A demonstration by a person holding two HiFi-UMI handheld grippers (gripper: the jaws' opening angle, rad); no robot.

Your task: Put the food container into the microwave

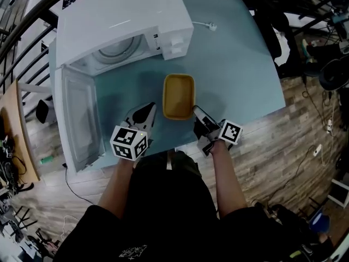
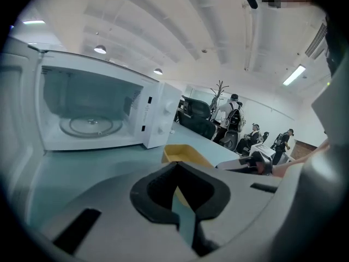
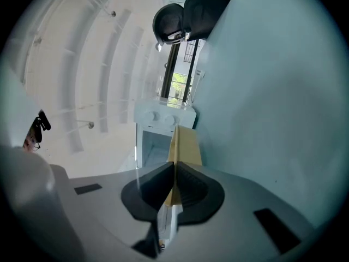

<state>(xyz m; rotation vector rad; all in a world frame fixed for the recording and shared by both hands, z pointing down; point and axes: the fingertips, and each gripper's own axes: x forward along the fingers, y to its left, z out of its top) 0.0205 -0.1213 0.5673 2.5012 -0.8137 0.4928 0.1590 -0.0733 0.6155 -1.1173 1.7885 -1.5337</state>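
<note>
A yellow, open food container (image 1: 178, 94) rests on the teal table (image 1: 240, 64), just in front of the white microwave (image 1: 125, 21). The microwave's door (image 1: 79, 119) is swung open to the left, and the glass turntable (image 2: 90, 125) inside is bare. My right gripper (image 1: 194, 110) is at the container's near right corner, shut on its rim; in the right gripper view the yellow wall (image 3: 185, 146) runs between the pads (image 3: 173, 165). My left gripper (image 1: 151, 109) hovers left of the container, shut on nothing (image 2: 175, 165). The container (image 2: 182, 154) lies beyond it.
A white plug and cable (image 1: 210, 25) lie on the table behind the microwave. The table's near edge runs just in front of both grippers, with wooden floor (image 1: 283, 146) below. People and chairs (image 2: 234, 119) stand far across the room.
</note>
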